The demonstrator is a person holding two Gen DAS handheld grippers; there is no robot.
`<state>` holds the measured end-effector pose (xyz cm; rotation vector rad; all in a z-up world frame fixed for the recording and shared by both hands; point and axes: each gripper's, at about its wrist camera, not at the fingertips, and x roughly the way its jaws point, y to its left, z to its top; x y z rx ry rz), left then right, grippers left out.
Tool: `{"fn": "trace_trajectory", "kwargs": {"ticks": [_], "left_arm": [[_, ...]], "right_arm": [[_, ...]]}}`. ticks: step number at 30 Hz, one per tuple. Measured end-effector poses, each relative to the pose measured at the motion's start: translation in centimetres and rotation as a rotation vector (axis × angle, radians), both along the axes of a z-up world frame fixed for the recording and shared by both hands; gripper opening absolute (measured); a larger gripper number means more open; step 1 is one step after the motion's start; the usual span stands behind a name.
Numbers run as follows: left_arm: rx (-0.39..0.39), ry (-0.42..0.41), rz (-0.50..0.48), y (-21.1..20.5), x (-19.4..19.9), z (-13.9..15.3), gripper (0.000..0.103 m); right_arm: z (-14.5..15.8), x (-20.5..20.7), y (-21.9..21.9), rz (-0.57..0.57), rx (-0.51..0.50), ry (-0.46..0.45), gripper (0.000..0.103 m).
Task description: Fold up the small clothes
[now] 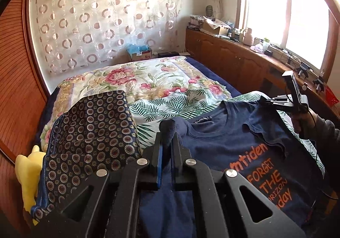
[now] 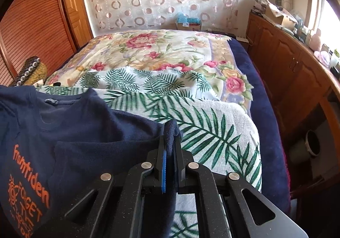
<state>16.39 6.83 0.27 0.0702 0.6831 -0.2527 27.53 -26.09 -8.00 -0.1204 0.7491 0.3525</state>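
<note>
A navy T-shirt (image 1: 225,142) with orange lettering lies on a palm-leaf towel (image 1: 157,106) on the bed, collar toward the far end. My left gripper (image 1: 167,133) is shut on a bunched fold of the shirt at its left side. My right gripper (image 2: 170,133) is shut on the shirt's (image 2: 85,131) right sleeve edge, which is folded in over the body. The right gripper also shows in the left wrist view (image 1: 274,101), holding the sleeve up over the shirt's right shoulder.
A folded dark patterned cloth (image 1: 91,131) lies left of the shirt, with a yellow plush toy (image 1: 27,174) beside it. A floral quilt (image 2: 161,51) covers the bed's far half. Wooden cabinets (image 2: 297,80) with clutter run along the right under the window.
</note>
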Motion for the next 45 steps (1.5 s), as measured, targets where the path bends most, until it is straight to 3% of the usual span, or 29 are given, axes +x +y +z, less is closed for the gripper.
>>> {"fn": "trace_trajectory", "kwargs": {"ticks": [8,19,29,39,45], "left_arm": [[-0.041,-0.023,0.003,0.9,-3.3,-0.2,0.007],[-0.093,-0.059,0.055,3.2,-10.5,-1.8,0.007],[-0.136,-0.06,0.112,5.8,-17.3,-3.3,0.007],[-0.124,-0.106,0.108,6.1,-21.3,-0.6,0.007],[-0.104,-0.038,0.085,5.7,-22.7,-1.6,0.007]], "right_arm": [[3.5,-7.6,0.3,0.083,0.086,-0.136,0.004],[3.5,-17.5,-4.7,0.092,0.177,-0.223,0.004],[0.8,-26.3,-10.6,0.048,0.207,-0.182,0.004],[5.5,-31.4,-11.9,0.088,0.118,-0.186,0.004],[4.4,-32.9,-11.5,0.109,0.066,-0.083,0.004]]}}
